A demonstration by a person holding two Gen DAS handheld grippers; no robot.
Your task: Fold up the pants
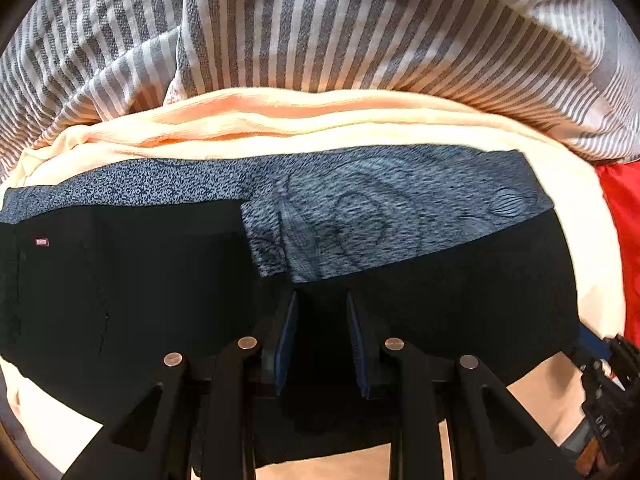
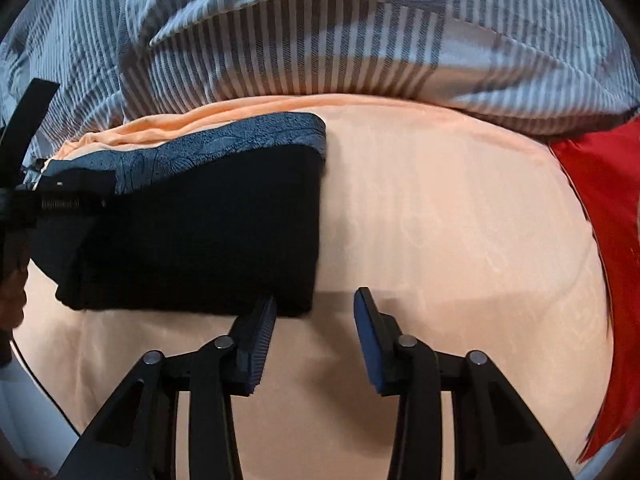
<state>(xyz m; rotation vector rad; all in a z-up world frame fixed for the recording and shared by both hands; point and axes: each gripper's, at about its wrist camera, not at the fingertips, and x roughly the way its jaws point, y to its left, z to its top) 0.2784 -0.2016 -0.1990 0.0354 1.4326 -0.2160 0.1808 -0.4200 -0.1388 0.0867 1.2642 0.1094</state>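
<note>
The pants (image 1: 160,280) are black with a blue patterned waistband (image 1: 360,216). They lie folded flat on a peach sheet (image 1: 320,128). My left gripper (image 1: 322,300) is open, its fingers over the black cloth near its front edge. In the right wrist view the pants (image 2: 208,232) lie at the left. My right gripper (image 2: 316,300) is open and empty, just off the pants' front right corner, its left finger (image 2: 256,328) next to the cloth. The left gripper's body (image 2: 24,200) shows at the far left.
A grey-and-white striped blanket (image 1: 320,20) is bunched behind the pants. A red cloth (image 2: 600,200) lies at the right edge of the sheet (image 2: 440,220). The right gripper's body (image 1: 608,392) shows at the lower right of the left wrist view.
</note>
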